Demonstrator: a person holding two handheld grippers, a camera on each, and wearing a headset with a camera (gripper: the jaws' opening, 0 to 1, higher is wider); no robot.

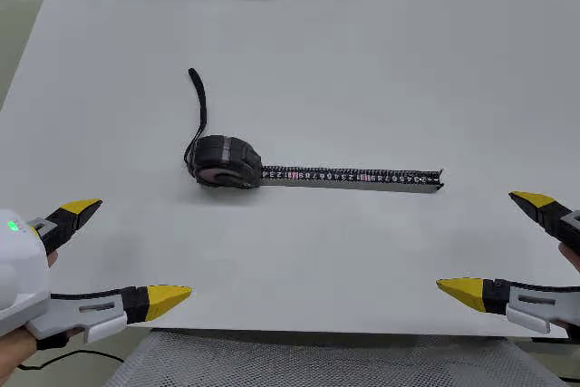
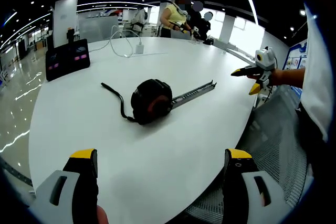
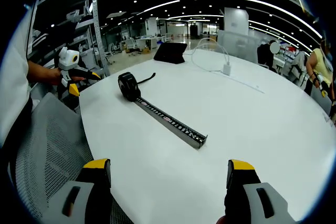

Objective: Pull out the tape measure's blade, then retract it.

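Black rubber covers the chunky case of the tape measure [image 1: 225, 162], which lies on its side near the middle of the white bench [image 1: 381, 70]. Its blade [image 1: 353, 176] is already drawn out flat to the right, and its strap [image 1: 198, 101] trails off toward the far side. I judge the case dense for its size and grippy, though it could skid on this smooth top if I tug the blade alone. The blade looks like thin, springy steel, stiff along its length but easy to kink and slick on its faces. So I would pinch the small hook [image 1: 439, 178] at its right end rather than the strip itself (the edges would likely slip out). The case I would hold across its two flat sides.

My left tongs [image 1: 140, 248] sit low at the near left edge of the bench and my right tongs [image 1: 478, 240] at the near right edge. Both are spread wide with nothing between them, tips angled inward toward the tape measure, and both are well apart from it.
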